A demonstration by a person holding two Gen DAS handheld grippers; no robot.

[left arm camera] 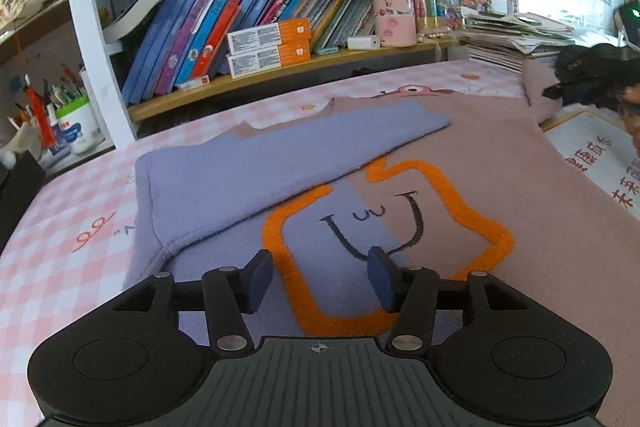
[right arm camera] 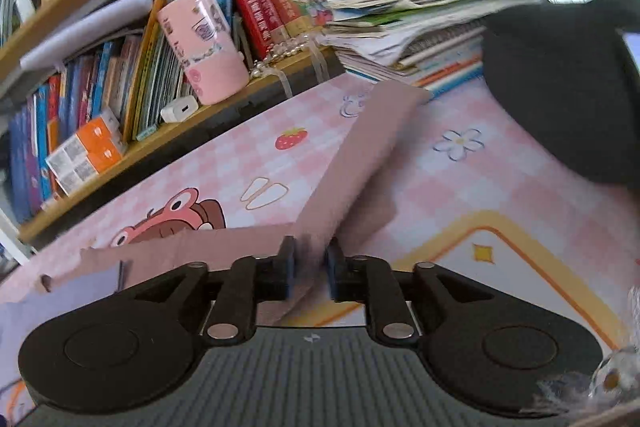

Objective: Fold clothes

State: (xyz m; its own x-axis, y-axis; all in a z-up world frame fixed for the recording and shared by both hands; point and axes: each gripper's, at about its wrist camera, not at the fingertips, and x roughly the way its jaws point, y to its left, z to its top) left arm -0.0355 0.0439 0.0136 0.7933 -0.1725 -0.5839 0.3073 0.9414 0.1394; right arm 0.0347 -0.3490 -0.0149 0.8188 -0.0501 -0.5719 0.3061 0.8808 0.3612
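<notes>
Two grippers are seen over a pink checked tablecloth (left arm camera: 60,195). A fleecy sweater, half lilac, half dusty pink, with an orange outline and a stitched smile (left arm camera: 376,219), is laid flat on it, one lilac sleeve (left arm camera: 280,155) folded across the chest. The left gripper (left arm camera: 318,279) is held just above the smile, jaws spread, nothing between them. The right gripper (right arm camera: 311,271) is narrowed around the pink sleeve (right arm camera: 360,163); whether the pads press cannot be told through blur.

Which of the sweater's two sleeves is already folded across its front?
The purple sleeve: it lies flat across the sweater, reaching toward the orange face. The pink sleeve sticks out over the checked tablecloth, its near end between the right tongs.
</notes>
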